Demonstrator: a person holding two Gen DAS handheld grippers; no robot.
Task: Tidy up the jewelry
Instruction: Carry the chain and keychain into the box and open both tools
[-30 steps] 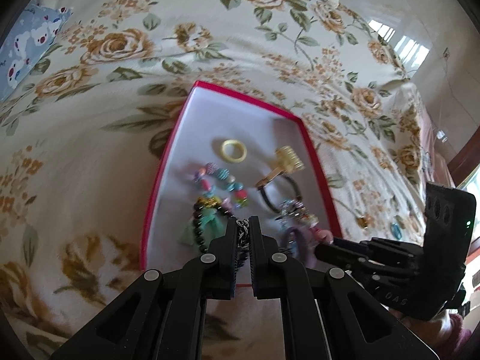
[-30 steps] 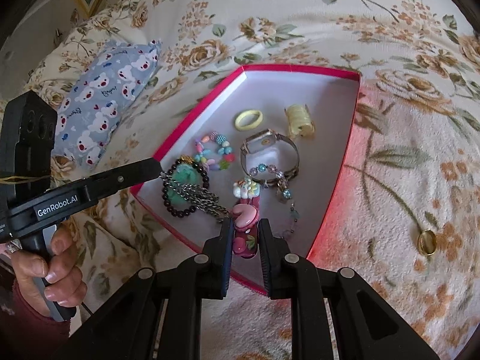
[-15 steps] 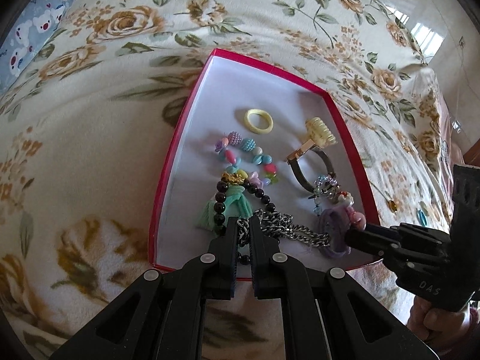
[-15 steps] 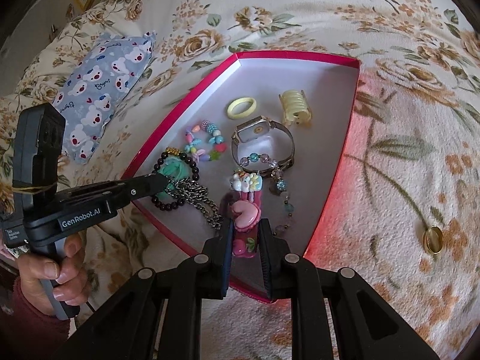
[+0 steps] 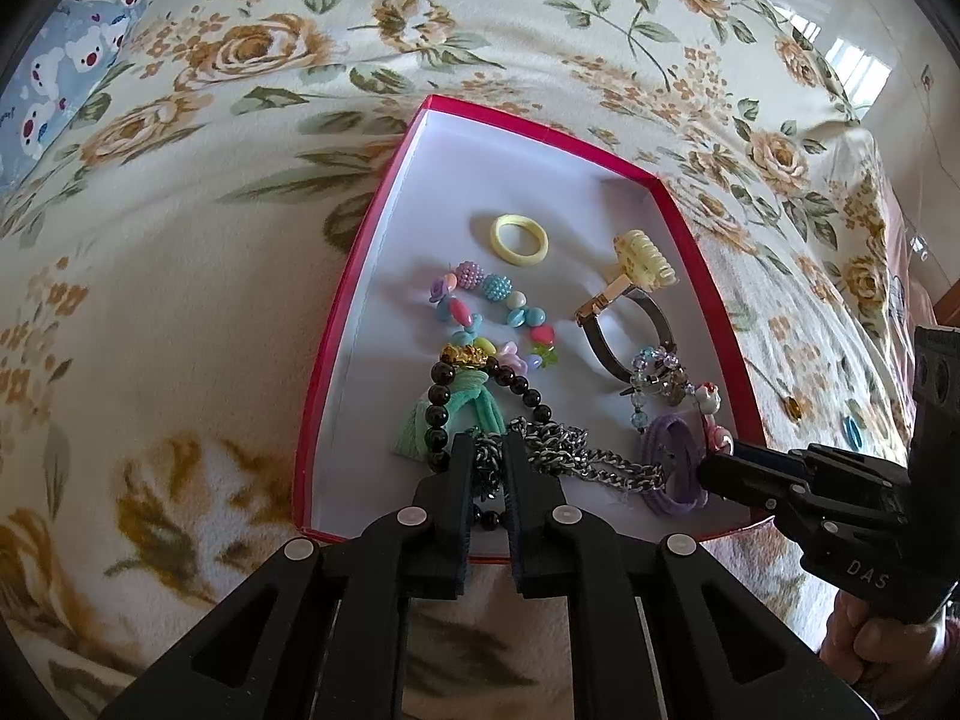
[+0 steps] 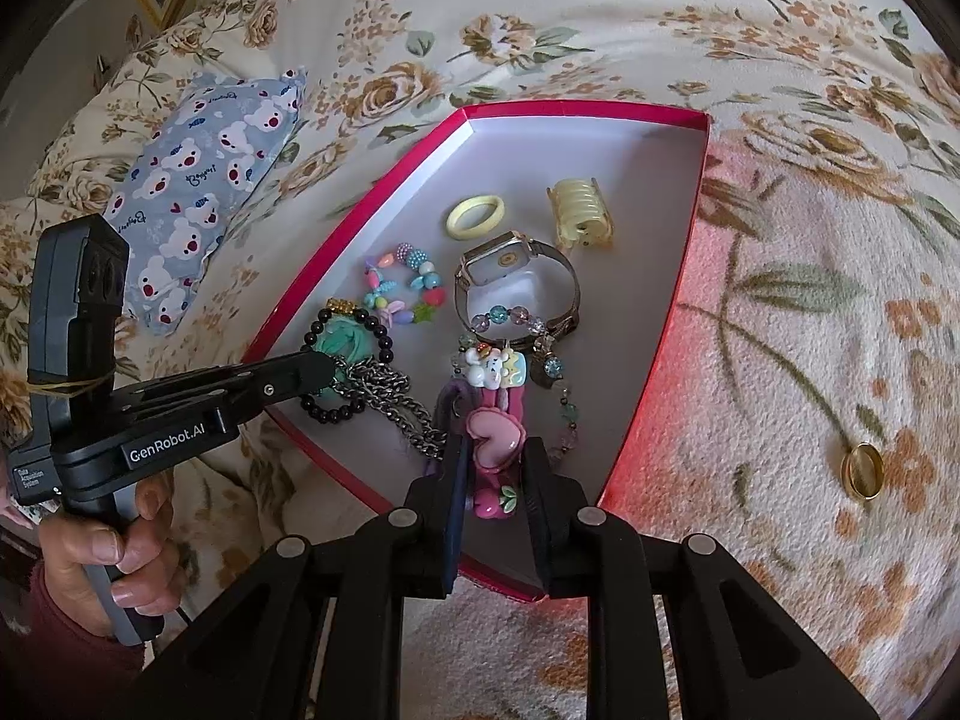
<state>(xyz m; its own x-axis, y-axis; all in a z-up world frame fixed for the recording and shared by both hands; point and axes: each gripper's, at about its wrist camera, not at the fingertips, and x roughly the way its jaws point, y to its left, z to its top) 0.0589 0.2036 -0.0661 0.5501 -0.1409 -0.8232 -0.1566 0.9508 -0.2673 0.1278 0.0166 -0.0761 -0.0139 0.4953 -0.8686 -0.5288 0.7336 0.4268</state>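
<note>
A red box (image 5: 360, 300) with a white floor lies on the floral bedspread and holds several pieces of jewelry. A silver chain (image 5: 600, 459) lies on its near floor. One end sits between the fingers of my left gripper (image 5: 487, 444), whose jaws are opening. A purple strap with pink charms (image 6: 495, 435) lies between the fingers of my right gripper (image 6: 497, 447), also opening, with small gaps beside the charm. Further in lie a black bead bracelet with a green tassel (image 5: 444, 402), a watch (image 6: 510, 258), a yellow hair tie (image 6: 474, 216) and a hair claw (image 6: 579, 219).
A gold ring (image 6: 862, 471) lies on the bedspread to the right of the box (image 6: 678, 276), and a small blue ring (image 5: 851, 429) lies near it. A blue bear-print pillow (image 6: 204, 180) is at the far left. A hand holds each gripper's handle.
The chain, earlier stretched between the two grippers, has come down onto the box floor. Both pairs of jaws have widened slightly. The left view has tipped further over the box.
</note>
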